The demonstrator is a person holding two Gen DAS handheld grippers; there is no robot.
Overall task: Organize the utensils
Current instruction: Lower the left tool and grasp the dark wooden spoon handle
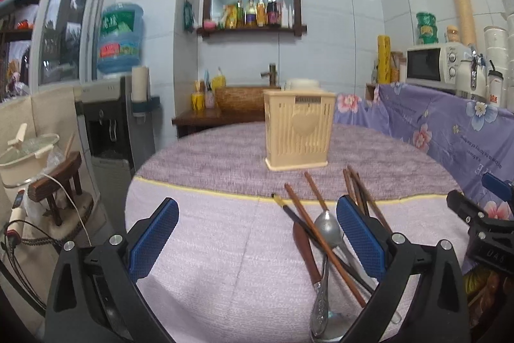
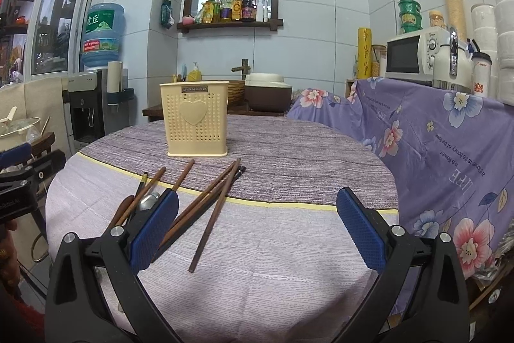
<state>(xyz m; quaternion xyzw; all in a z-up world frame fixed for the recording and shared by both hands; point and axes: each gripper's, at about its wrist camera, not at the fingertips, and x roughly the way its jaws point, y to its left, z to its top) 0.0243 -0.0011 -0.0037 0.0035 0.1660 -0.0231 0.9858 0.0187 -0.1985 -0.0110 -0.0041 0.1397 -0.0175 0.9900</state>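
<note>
Loose brown wooden chopsticks (image 2: 212,208) + a silver metal spoon (image 1: 327,229) lie scattered on the round purple-clothed desk (image 2: 289,246), just in front of the upright cream perforated plastic utensil holder (image 2: 196,119), prob. their drop target. Left claw (image 1: 257,241) & right claw (image 2: 257,233) both spread wide, holding nothing. Utensils lie by each claw's inner pad; contact unclear.
</note>
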